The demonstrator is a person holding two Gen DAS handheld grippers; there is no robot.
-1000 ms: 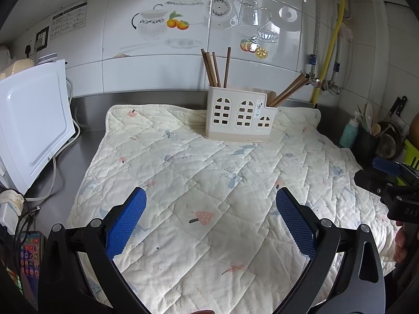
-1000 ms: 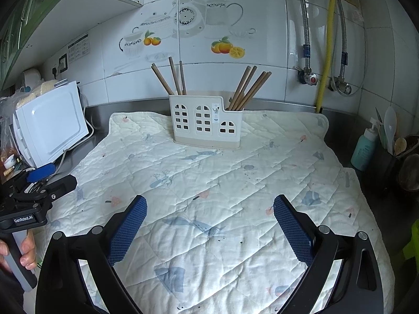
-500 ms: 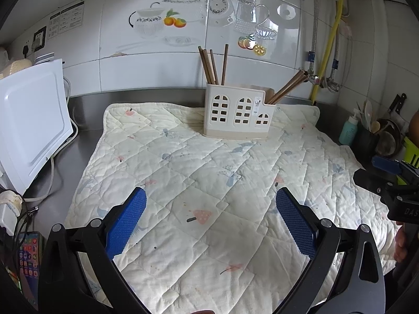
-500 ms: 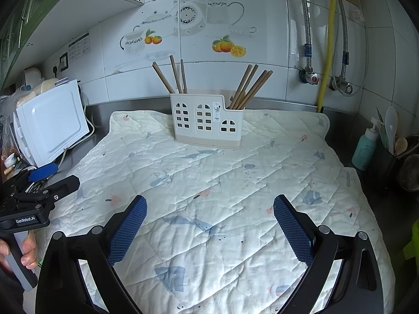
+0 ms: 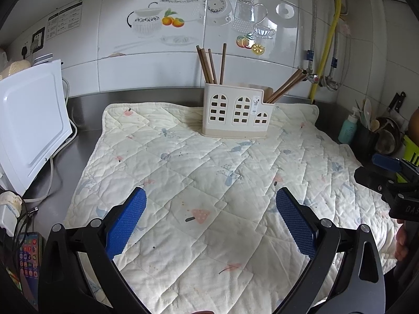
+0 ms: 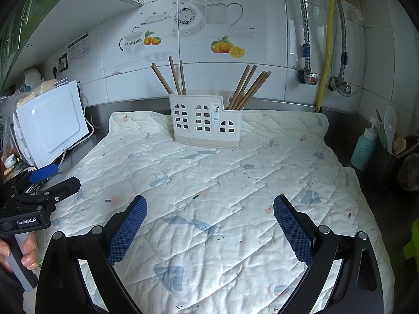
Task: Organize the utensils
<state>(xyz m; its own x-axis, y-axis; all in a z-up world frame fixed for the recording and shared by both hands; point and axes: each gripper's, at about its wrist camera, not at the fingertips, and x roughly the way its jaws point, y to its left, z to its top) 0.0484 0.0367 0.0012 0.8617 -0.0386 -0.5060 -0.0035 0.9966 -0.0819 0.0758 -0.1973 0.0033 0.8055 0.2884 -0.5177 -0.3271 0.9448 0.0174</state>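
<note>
Inventory, L to R, as we see it on the counter:

1. White appliance [image 5: 31, 120], far L, standing on steel counter [image 5: 86, 141]; cord trails beside it. Phone [image 5: 28, 259] lies at L front corner.
2. Quilted mat [image 5: 209, 183], cream w/ small prints, spread over counter centre. Nothing lies on its open middle.
3. Utensil holder [image 5: 237, 113], cream plastic, house-shaped w/ window cut-outs, upright at back of mat near tiled wall. Two compartments that we can tell:
 - L, taller part: brown chopsticks [image 5: 210, 64], abt 4, nearly upright.
 - R, lower part: second bunch of chopsticks [image 5: 286, 85], leaning R.
4. Teal pump bottle [image 6: 364, 149], R of mat, on counter.
5. Dark pot [image 6: 387, 162] just beside bottle, holding white spoon and wooden spoons; contents partly hidden.

Grippers:
- Left gripper [image 5: 209, 222]: blue pads spread wide, nothing btwn them, over near part of mat, well apart from holder.
- Right gripper [image 6: 209, 222]: likewise spread wide, holding nothing, over near mat.
</note>
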